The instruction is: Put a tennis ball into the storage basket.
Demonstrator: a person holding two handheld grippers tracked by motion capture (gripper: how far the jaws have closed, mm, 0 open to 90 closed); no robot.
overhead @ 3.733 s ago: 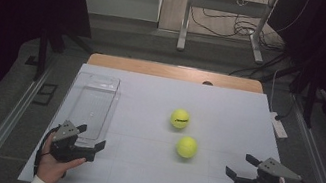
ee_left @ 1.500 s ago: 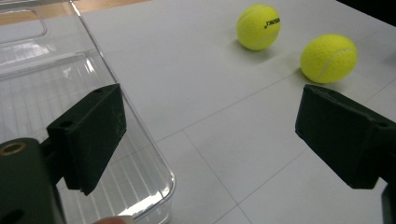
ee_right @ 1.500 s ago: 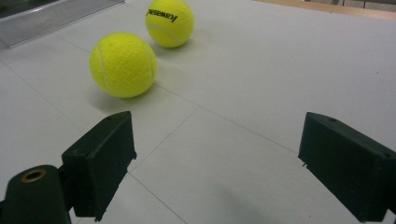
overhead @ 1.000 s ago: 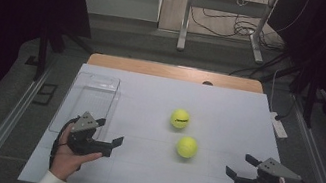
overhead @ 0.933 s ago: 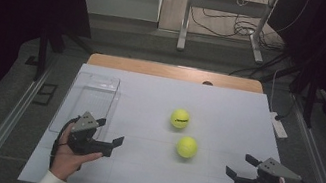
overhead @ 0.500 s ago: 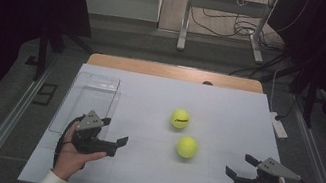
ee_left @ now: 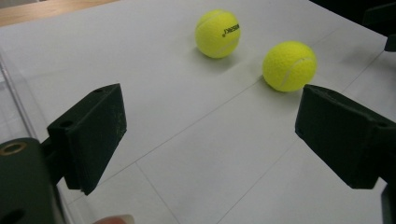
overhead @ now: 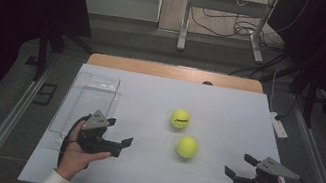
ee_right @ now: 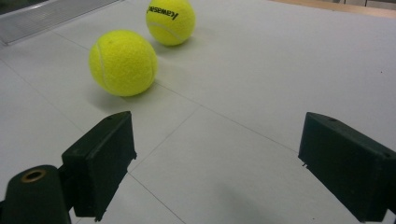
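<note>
At the left of the high view, a clear plastic tray [overhead: 85, 103] lies empty along the white table [overhead: 229, 108], likely waiting to receive the balls. Just below it, lower left of frame, a hand holds the left gripper [overhead: 118, 139], its jaws spread wide and gripping nothing, tilted toward the centre as if lining up a reach. In the left gripper view both balls sit beyond the open jaws, at the upper middle and upper right. At the centre of the high view lie two yellow tennis balls: the printed ball [overhead: 180, 119] farther up, the plain ball [overhead: 187, 147] nearer the person, close but apart. At lower right, the right gripper [overhead: 238, 171] rests low, jaws also wide and empty, pointing toward the balls.
</note>
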